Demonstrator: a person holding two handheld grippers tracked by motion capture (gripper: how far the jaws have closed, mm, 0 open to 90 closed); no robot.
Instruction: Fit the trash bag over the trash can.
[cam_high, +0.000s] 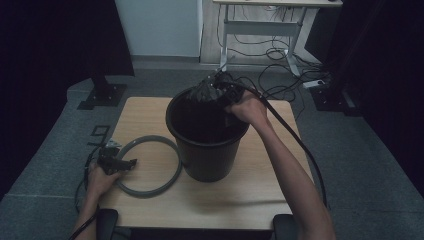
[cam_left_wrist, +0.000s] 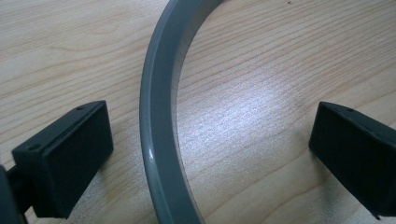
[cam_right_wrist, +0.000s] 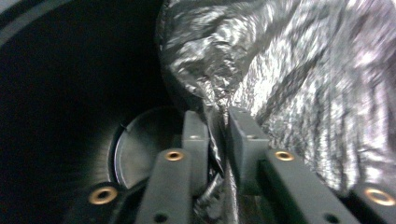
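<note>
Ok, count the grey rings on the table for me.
1. The grey ring lies flat on the table, left of the black bin, its near-left part between the left gripper's open jaws. The bin could hide another behind it.

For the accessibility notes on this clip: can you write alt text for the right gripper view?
The right gripper pinches a fold of crinkled, shiny black plastic bin liner between its two dark jaws. To the left is the dark inside of a round black plastic bin, its flat bottom visible below.
</note>
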